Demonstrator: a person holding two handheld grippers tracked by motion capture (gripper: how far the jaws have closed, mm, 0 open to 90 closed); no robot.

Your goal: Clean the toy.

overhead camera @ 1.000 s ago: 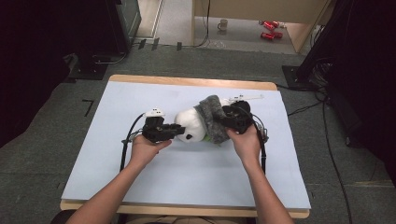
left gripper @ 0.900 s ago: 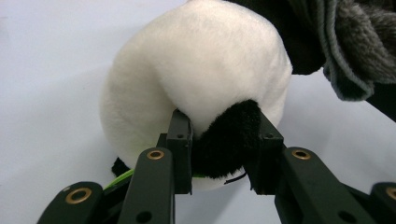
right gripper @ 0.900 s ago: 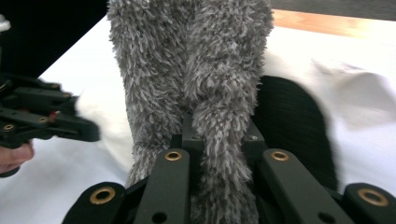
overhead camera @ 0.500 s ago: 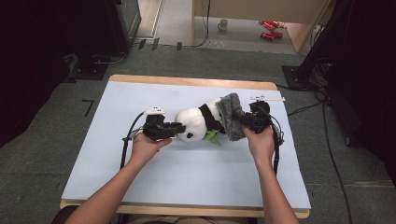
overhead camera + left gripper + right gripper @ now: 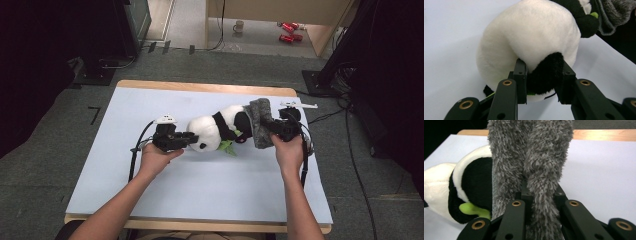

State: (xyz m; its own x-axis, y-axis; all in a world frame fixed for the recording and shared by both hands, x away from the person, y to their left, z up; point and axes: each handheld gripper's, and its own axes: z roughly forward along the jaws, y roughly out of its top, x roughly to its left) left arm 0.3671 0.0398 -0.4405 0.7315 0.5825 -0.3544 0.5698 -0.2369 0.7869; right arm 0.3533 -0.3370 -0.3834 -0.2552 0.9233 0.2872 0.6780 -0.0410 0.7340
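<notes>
The plush panda (image 5: 215,132) lies on its side near the middle of the light blue table mat (image 5: 125,150). The left gripper (image 5: 186,140) clamps the panda's black ear at the head end. At the opposite end, the right gripper (image 5: 265,131) is closed on the grey fuzzy cloth (image 5: 260,122), which sits against the panda's body.

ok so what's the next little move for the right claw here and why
Probably keep drawing the right claw away from the panda plush. It is shut on the grey fuzzy garment, which covers only the plush's far end, while the left claw pins a black ear. One more short pull should slip the garment free.
</notes>
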